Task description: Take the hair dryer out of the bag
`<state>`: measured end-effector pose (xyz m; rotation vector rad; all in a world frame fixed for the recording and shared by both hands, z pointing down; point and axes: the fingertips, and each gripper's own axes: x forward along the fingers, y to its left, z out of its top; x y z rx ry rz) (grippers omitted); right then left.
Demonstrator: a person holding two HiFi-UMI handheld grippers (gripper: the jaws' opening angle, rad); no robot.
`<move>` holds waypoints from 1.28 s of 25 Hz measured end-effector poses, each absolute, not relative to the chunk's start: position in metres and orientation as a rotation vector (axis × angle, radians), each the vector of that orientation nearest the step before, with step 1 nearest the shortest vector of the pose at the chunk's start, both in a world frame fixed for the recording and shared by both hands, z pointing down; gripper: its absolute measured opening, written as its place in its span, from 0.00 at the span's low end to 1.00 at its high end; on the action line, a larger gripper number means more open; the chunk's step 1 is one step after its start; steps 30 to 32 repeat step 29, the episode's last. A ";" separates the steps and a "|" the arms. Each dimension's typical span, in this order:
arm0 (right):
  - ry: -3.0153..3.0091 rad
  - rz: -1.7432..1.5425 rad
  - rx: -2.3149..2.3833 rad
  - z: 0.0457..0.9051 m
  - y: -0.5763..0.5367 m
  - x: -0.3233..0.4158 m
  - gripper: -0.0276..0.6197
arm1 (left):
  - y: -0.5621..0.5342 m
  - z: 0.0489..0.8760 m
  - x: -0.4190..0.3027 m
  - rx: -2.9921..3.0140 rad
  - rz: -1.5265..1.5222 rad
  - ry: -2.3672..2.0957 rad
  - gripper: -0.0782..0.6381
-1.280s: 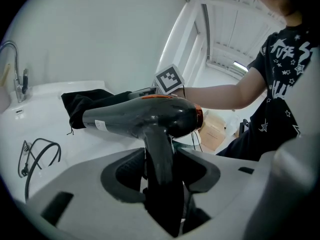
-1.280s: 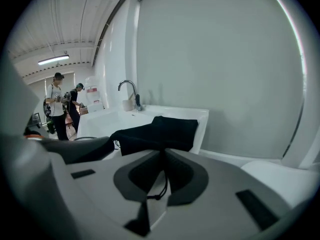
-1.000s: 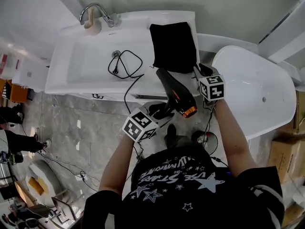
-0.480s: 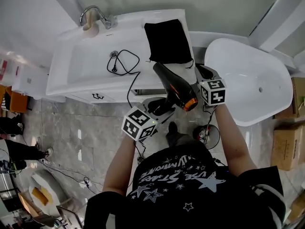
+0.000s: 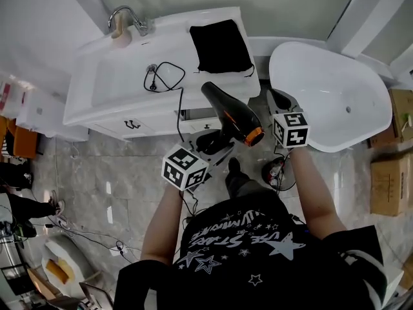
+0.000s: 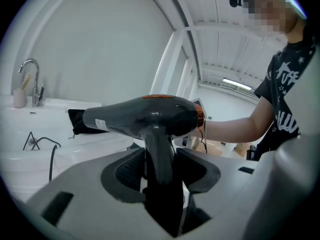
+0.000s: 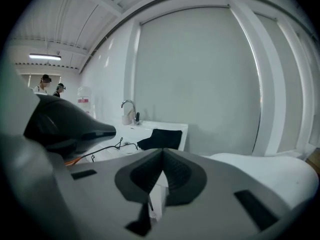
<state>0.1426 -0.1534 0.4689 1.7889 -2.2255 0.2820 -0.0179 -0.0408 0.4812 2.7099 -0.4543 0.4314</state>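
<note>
A black hair dryer [image 5: 231,110] with an orange ring hangs in the air in front of the sink counter, fully outside the black bag [image 5: 218,45]. My left gripper [image 5: 218,139] is shut on its handle [image 6: 160,154], with the barrel [image 6: 142,115] lying crosswise above the jaws. The bag [image 6: 82,120] lies flat on the counter's right end. The dryer's cord [image 5: 162,76] coils in the basin and runs over the counter edge. My right gripper [image 5: 279,99] is just right of the dryer, and its jaws [image 7: 162,156] are shut with nothing between them.
The white sink counter [image 5: 103,102] has a faucet [image 5: 126,18] and a cup at the back left. A white bathtub [image 5: 329,95] stands to the right. Cables and a small device [image 5: 274,170] lie on the marble floor by the person's foot. Cardboard boxes [image 5: 390,186] stand at far right.
Both grippers have drawn back from the counter toward the person and risen. The dryer has gone with the left gripper, farther from the bag.
</note>
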 end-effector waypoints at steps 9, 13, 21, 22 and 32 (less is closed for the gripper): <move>-2.271 0.257 1.758 0.458 -0.086 0.120 0.05 | -0.004 0.472 -0.021 2.709 0.362 -0.465 0.40; -2.283 0.274 1.758 0.456 -0.063 0.117 0.05 | 0.008 0.471 -0.025 2.691 0.329 -0.488 0.40; -2.286 0.315 1.736 0.467 -0.023 0.106 0.05 | 0.026 0.468 -0.031 2.690 0.305 -0.505 0.40; -2.287 0.318 1.733 0.469 -0.019 0.105 0.05 | 0.028 0.468 -0.032 2.690 0.301 -0.507 0.40; -2.298 0.319 1.728 0.468 0.014 0.098 0.05 | 0.051 0.468 -0.039 2.681 0.288 -0.531 0.40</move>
